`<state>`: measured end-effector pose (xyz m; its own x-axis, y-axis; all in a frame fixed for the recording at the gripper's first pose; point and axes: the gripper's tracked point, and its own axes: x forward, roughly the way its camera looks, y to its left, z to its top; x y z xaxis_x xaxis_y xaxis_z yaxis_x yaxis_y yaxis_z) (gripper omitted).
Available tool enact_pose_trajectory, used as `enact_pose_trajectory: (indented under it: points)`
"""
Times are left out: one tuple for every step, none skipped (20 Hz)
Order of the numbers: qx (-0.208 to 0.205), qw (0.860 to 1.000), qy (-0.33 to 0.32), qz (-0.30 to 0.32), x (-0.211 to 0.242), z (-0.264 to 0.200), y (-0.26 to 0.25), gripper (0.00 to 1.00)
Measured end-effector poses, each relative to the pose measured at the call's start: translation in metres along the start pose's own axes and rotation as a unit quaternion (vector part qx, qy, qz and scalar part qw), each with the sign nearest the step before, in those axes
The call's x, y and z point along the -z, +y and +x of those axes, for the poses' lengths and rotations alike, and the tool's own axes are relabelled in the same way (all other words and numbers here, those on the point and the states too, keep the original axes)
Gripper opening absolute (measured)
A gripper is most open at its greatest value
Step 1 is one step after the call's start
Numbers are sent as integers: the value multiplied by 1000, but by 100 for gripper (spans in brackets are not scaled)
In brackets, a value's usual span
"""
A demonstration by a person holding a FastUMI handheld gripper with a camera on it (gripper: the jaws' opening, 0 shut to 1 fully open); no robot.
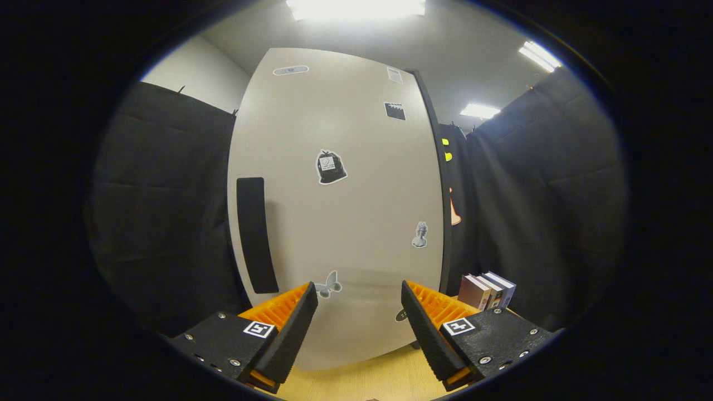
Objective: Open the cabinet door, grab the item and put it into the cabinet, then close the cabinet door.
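One cabinet door (340, 211) is facing the gripper (359, 312), and it is standing closed; judged from this, none of the three steps is done. Opening, loading and closing are all still ahead.

Door: pale, flat front, carrying several small stickers. A dark vertical handle (256, 234) is sitting near the door's left edge, at about 10 o'clock from the left finger's tip and just beyond it. The door's dark right edge is running down at about 1 o'clock from the right finger.

Item: three small books (487, 291) are standing upright side by side on the wooden tabletop (367, 379), just right of the cabinet, at about 2 o'clock from the right fingertip and close beyond it. These are probably the item to be stored; that is a judgement, not confirmed.

Gripper: the fingers are standing wide apart, holding nothing, with bare door showing between them. They are touching neither handle nor books.

Pose: the gripper is pointing at the lower part of the door, tilted somewhat upward, since ceiling lights are showing above the cabinet. It is sitting nearer the door's middle than the handle, so the next move likely calls for shifting left toward the handle.
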<state>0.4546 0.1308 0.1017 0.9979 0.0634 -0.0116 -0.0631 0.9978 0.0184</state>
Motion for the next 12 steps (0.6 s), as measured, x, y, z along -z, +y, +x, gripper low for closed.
enact_pose_trajectory:
  points:
    - [0, 1000, -2, -1, -1, -4, 2, 94]
    - [2, 1000, -5, -1, -1, -10, 4, 94]
    - [3, 1000, -7, -2, -2, -17, 5, 94]
    - [4, 1000, -10, -2, -2, -24, 6, 94]
    - [4, 1000, -13, -3, -2, -32, 8, 94]
    - [4, 1000, -15, -4, -2, -40, 10, 94]
    - [5, 1000, -18, -5, -1, -47, 12, 94]
    - [7, 1000, -21, -6, 1, -55, 13, 94]
    - [8, 1000, -21, -6, 4, -62, 14, 94]
    - [7, 1000, -19, -3, 8, -69, 15, 94]
    - [5, 1000, -16, -1, 13, -75, 16, 94]
    - [2, 1000, -13, 0, 17, -81, 16, 94]
